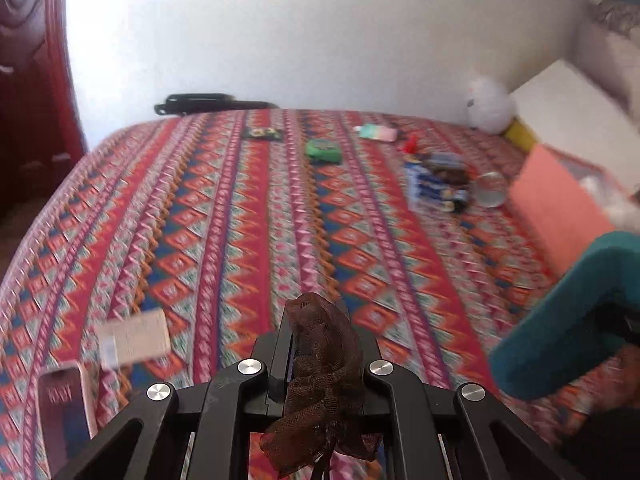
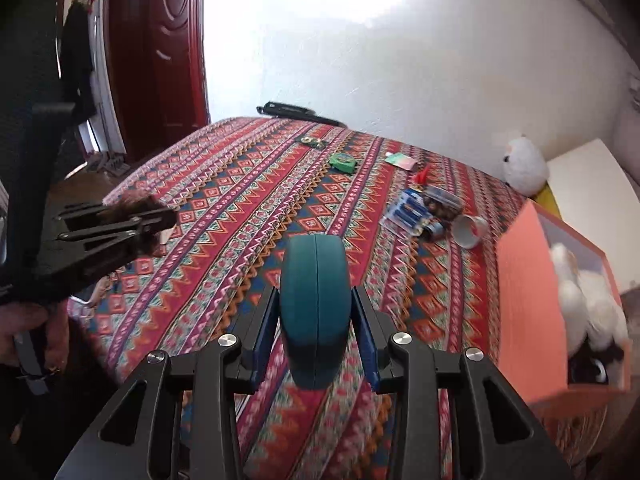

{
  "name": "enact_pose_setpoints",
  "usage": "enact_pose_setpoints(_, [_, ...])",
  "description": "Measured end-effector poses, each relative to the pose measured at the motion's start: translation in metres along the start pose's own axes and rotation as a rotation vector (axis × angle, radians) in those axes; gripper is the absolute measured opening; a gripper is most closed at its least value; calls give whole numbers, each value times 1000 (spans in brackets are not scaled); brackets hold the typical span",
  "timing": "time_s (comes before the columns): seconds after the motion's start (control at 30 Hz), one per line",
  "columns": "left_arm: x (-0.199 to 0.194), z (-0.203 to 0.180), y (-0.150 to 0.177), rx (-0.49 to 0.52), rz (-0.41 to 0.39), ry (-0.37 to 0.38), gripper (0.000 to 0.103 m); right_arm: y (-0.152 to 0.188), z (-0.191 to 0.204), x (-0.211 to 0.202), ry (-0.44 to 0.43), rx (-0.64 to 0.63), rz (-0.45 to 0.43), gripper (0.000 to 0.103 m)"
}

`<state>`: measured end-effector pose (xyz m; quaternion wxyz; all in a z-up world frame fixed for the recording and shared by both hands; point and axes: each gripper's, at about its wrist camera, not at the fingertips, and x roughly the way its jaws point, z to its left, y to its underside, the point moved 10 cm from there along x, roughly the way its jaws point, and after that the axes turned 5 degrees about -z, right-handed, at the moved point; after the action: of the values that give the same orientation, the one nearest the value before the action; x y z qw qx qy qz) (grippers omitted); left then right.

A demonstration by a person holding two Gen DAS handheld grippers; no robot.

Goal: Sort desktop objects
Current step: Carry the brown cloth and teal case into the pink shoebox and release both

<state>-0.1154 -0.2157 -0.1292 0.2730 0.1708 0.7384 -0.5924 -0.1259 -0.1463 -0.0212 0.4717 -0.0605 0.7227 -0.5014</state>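
Observation:
My left gripper (image 1: 316, 320) is shut on a brown mesh hair tie (image 1: 324, 364), held above the patterned tablecloth (image 1: 224, 216); it also shows in the right wrist view (image 2: 160, 220) at the left. My right gripper (image 2: 316, 300) is shut on a teal case (image 2: 315, 312), which also shows at the right of the left wrist view (image 1: 572, 316). A pink open box (image 2: 528, 312) with a white plush toy (image 2: 580, 296) inside stands at the right, also in the left wrist view (image 1: 560, 204).
On the cloth lie a battery pack (image 2: 408, 210), a clear jar (image 2: 440, 202), a tipped cup (image 2: 470, 230), a green box (image 2: 342, 162), a red clip (image 2: 422, 176), and a pastel card (image 2: 400, 159). A phone (image 1: 64, 404) and a card (image 1: 134, 338) lie near left.

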Motion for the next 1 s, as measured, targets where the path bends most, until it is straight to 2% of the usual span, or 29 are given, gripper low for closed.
enact_pose_setpoints(0.23, [-60,-12,4,-3,-43,75,9,23,-23,-84,42,100,-71,38])
enact_pose_setpoints(0.33, [-73,-32,1,17,-52,123,9,35,-41,-116,82,143,-100,38])
enact_pose_setpoints(0.57, [-80,-121,-15,135,-61,258,9,65,-100,-163,186,238,-131,38])
enact_pose_setpoints(0.87, [-50,-288,-43,301,-43,475,9,95,-213,-220,377,350,-164,39])
enact_pose_setpoints(1.0, [-27,-353,-71,351,-48,546,10,102,-263,-236,446,381,-175,39])
